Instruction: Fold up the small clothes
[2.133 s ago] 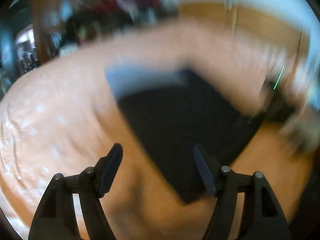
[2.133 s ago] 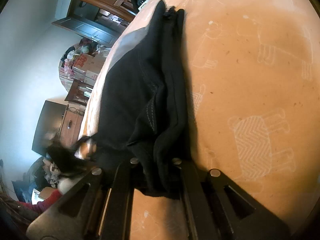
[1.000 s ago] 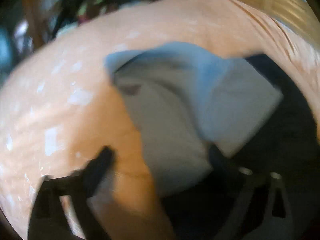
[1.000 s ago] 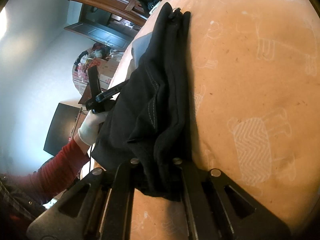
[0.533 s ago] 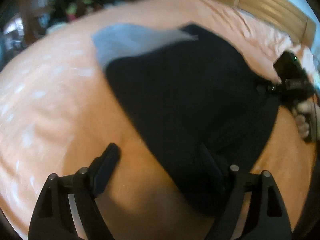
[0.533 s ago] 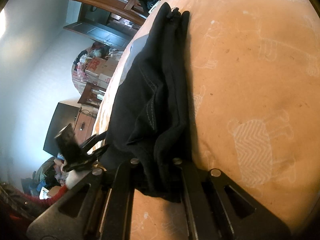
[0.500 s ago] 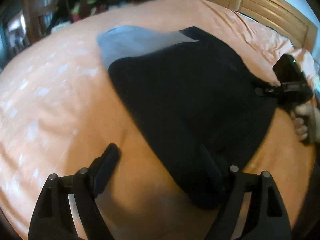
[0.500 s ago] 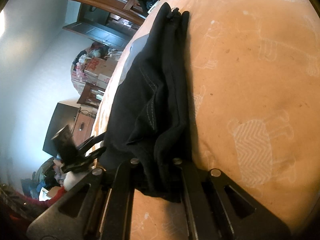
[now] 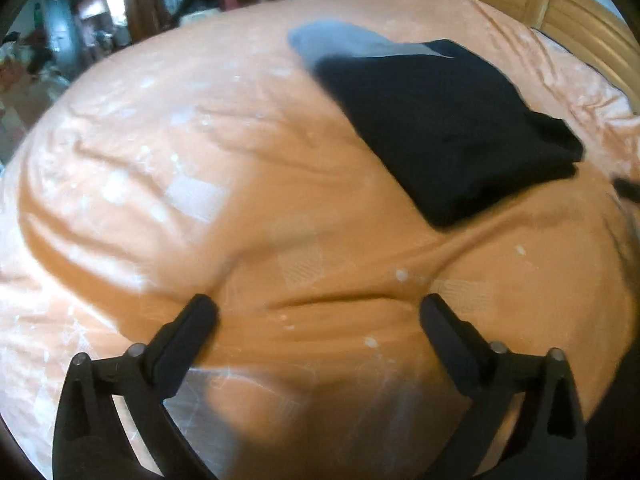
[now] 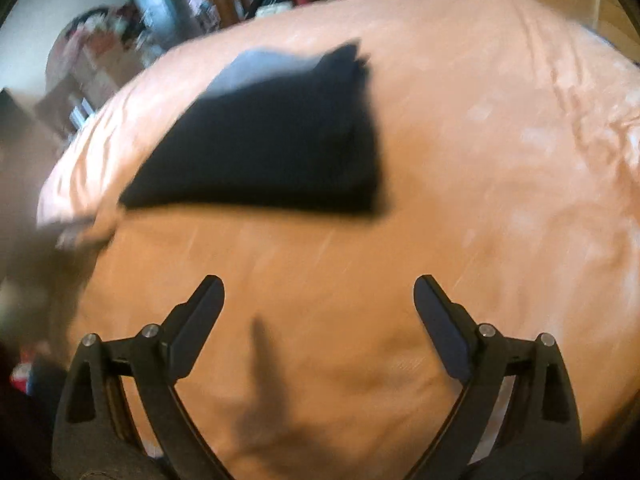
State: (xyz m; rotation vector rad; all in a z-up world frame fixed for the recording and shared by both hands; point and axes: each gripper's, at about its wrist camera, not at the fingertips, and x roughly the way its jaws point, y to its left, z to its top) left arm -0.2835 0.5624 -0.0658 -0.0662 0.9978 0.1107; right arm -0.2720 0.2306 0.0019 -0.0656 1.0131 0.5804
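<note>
A folded black garment (image 9: 444, 128) lies flat on the orange bedsheet (image 9: 200, 184), with a grey garment (image 9: 340, 42) showing from under its far edge. In the right wrist view the same black garment (image 10: 280, 148) sits ahead, the grey piece (image 10: 256, 66) behind it. My left gripper (image 9: 318, 316) is open above bare sheet, well short of the clothes. My right gripper (image 10: 318, 294) is open too, pulled back from the black garment, nothing between its fingers.
A wooden headboard (image 9: 532, 4) runs along the far right of the bed. Cluttered shelves and boxes (image 10: 120, 40) stand beyond the bed's far edge. The sheet (image 10: 500, 160) is wrinkled, with pale printed figures.
My right gripper has let go of the black garment and backed away, jaws now wide. My left gripper has also drawn back from the clothes. The garment lies folded on the bed.
</note>
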